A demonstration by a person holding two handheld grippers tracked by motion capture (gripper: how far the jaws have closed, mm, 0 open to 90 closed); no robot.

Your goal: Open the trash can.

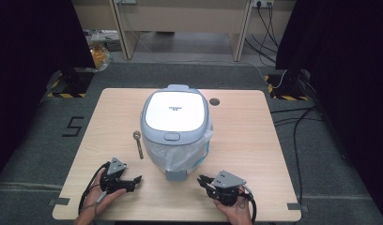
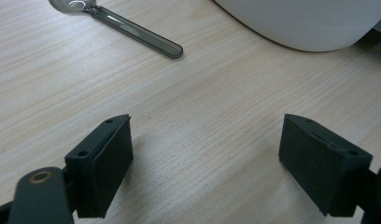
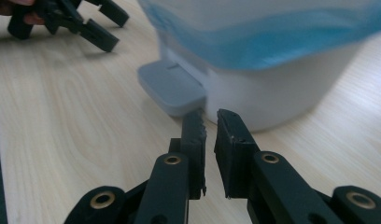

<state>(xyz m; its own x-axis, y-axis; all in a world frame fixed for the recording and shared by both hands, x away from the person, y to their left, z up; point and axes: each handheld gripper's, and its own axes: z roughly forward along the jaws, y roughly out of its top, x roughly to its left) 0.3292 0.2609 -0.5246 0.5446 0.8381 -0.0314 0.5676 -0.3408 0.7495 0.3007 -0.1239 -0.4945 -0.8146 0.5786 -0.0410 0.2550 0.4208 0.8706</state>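
A white pedal bin [image 1: 174,111] with a grey-blue rim and a plastic liner stands at the middle of the table; its body shows in the left gripper view [image 2: 310,23] and right gripper view [image 3: 272,88]. Its grey pedal [image 1: 174,176] [image 3: 172,88] sticks out toward me. A translucent grey spoon [image 1: 138,143] [image 2: 118,25] lies left of the bin. My left gripper [image 1: 134,183] [image 2: 205,154] rests open on the table, nothing between its jaws, and appears far off [image 3: 104,28]. My right gripper [image 1: 201,180] [image 3: 209,123] points at the pedal, its jaws nearly together and empty.
The wooden table [image 1: 255,140] has a dark round hole [image 1: 214,101] behind the bin. Around it lies grey floor with cables [image 1: 297,126] at the right, stand bases at both far corners, and a desk at the back.
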